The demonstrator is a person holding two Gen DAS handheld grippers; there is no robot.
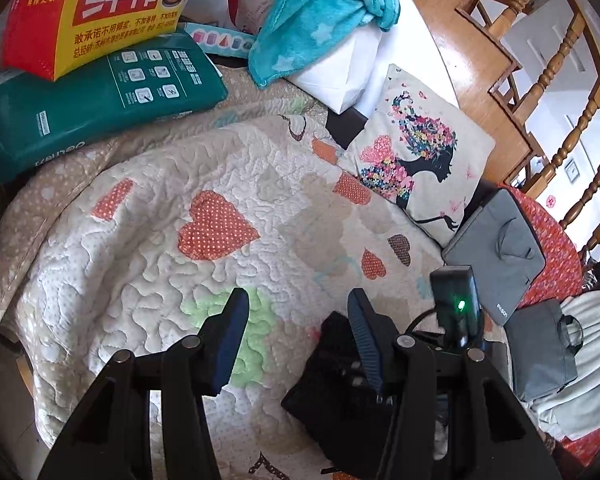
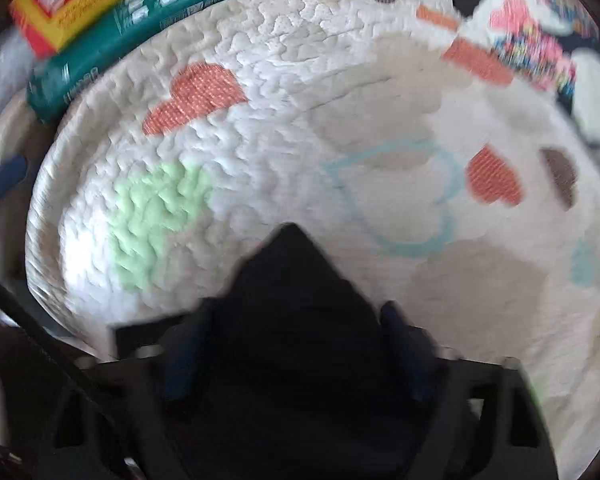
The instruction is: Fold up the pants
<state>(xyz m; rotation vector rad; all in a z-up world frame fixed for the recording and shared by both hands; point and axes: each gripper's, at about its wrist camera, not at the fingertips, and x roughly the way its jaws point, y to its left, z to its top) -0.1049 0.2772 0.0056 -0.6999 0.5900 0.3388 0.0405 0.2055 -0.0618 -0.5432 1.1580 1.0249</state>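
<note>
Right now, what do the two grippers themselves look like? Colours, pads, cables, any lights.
Left gripper: black angular linkage frames with round silver pivot pins; its fingers carry dark blue pads, one ribbed. Right gripper, blurred in its own view: the same black frame with dark blue pads. In the left wrist view its body is a black box with a lit green LED and a thin black cable. No hand or sleeve shows.

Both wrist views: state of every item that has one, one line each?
left gripper: open, nothing between its fingers
right gripper: black pants between its fingers; grip unclear in the blur
black pants: bunched, lying on the quilt
teal blanket: crumpled, draped over a white bag
floral pillow: lying flat
</note>
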